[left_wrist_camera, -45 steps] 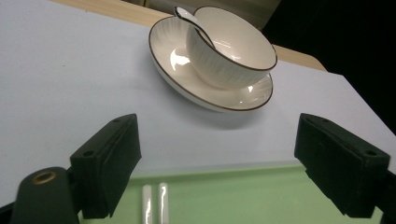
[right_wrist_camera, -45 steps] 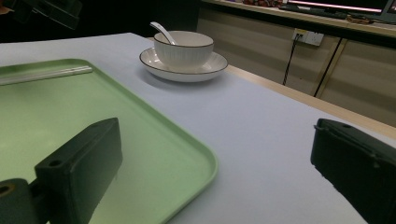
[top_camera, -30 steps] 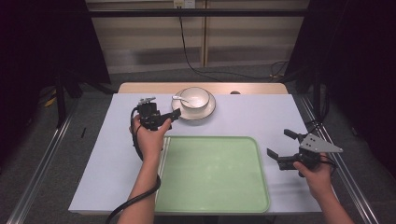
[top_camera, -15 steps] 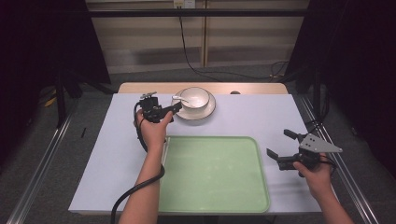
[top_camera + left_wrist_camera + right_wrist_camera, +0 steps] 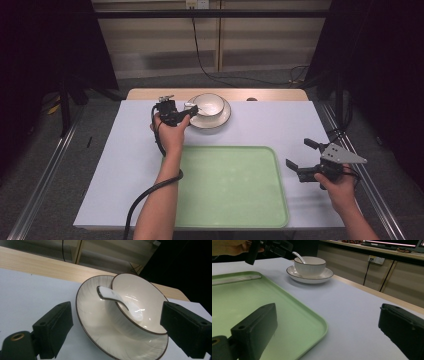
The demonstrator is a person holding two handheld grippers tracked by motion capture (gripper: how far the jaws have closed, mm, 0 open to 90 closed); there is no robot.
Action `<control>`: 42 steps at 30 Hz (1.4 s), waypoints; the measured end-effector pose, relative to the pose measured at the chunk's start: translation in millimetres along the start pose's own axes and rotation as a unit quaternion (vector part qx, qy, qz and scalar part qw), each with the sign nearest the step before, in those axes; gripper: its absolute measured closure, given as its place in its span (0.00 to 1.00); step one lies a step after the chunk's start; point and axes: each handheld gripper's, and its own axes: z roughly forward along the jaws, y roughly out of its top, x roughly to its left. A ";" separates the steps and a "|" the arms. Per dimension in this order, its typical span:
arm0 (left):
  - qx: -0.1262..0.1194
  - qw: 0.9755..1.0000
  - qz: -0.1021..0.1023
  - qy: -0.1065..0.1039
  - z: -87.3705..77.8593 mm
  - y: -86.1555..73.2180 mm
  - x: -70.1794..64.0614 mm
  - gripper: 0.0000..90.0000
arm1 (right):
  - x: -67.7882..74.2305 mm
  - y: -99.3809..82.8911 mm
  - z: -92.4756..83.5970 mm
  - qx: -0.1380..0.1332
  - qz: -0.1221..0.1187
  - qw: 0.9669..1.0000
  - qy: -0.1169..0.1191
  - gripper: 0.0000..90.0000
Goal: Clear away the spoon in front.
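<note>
- Two claws work over a pale grey table [image 5: 125, 165], one in each of the person's hands.
- The left claw [image 5: 186, 113] sits at the far side of the table, just beside the left rim of the plate [image 5: 222, 118]; its jaws stand wide apart and grip nothing.
- From the left gripper view, the two black jaws frame the plate [image 5: 95, 322] with open space on both sides, no pad touching the crockery.
- The bowl [image 5: 209, 104] stands on the plate, set toward the plate's far side in the left gripper view.
- A white spoon [image 5: 117, 302] lies with its scoop inside the bowl [image 5: 142, 302] and its handle leaning over the rim toward the left claw.
- In the high view the tip of the left claw is close to the spoon handle [image 5: 190, 106]; whether it touches cannot be told.
- The right claw [image 5: 303, 159] hovers near the table's right edge, just beside the right rim of the green tray [image 5: 230, 200], its jaws also spread wide with nothing between them.
- The right gripper view looks across the tray [image 5: 249, 302] toward the bowl [image 5: 310, 266] and plate [image 5: 322, 276], well apart from that claw, with the left claw [image 5: 274, 247] near the spoon [image 5: 299, 257].
- The tray lies on the near half of the table, bare of items, apart from the plate.
</note>
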 end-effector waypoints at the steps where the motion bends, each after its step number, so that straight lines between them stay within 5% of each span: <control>1: 0.000 1.000 0.000 0.003 1.7 -0.1 -0.3 0.13 | -0.3 0.0 -0.3 0.002 -0.001 1.000 0.004 0.02; 12: -0.015 1.000 -0.012 0.018 12.9 -0.8 4.2 0.30 | -2.1 -1.5 0.4 0.002 -0.003 1.000 0.003 0.02; 32: -0.031 0.999 -0.041 0.005 23.3 -5.9 0.1 0.62 | -2.8 -1.9 0.8 0.001 0.000 1.000 0.002 0.02; 42: -0.040 0.998 -0.057 0.003 28.7 -9.2 1.1 0.68 | -2.9 -1.9 0.6 0.001 -0.001 1.000 0.003 0.02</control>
